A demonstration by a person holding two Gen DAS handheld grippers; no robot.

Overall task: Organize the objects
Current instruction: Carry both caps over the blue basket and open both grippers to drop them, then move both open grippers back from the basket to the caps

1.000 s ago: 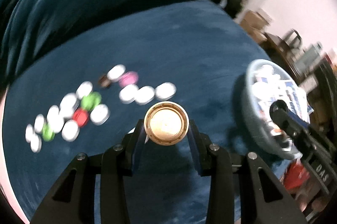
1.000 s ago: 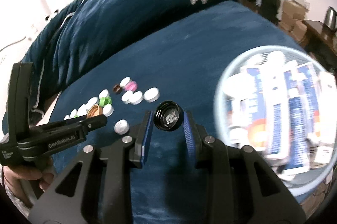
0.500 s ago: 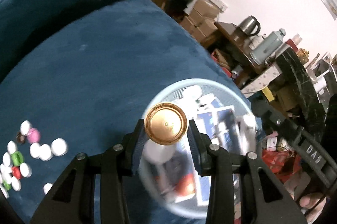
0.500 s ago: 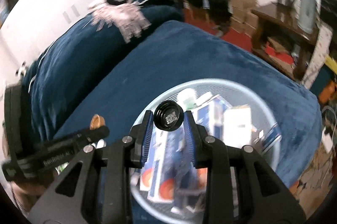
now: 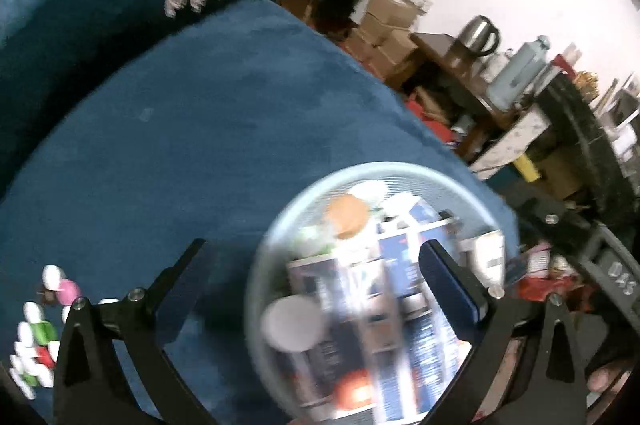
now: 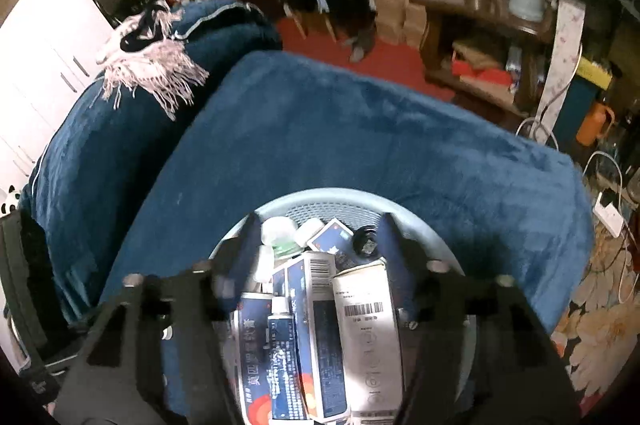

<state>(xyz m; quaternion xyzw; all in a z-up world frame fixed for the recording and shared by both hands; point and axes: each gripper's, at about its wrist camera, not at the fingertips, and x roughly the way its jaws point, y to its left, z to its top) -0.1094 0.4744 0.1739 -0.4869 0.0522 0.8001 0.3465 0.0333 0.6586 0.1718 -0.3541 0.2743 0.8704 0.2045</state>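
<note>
A round pale blue basket (image 5: 280,221) (image 6: 424,221) sits on the blue bed cover, filled with blue and white boxes, a tube and caps. My left gripper (image 5: 316,257) is open and empty above the basket; a blurred gold cap (image 5: 347,216) lies or falls inside it. My right gripper (image 6: 316,229) is open and empty over the basket; a black cap (image 6: 365,240) lies in it by the right finger. Loose white, green, red and pink caps (image 5: 38,329) lie on the bed at the left.
A folded blue duvet with a pink fringed scarf (image 6: 148,65) lies at the back. Beyond the bed's edge stand a wooden table (image 6: 476,9) with a kettle and flask, cardboard boxes (image 5: 384,25) and a chair piled with clothes. Cables lie on the floor at the right.
Both grippers have opened over the basket. The gold cap has left the left gripper and the black cap has left the right gripper; both are now in the basket.
</note>
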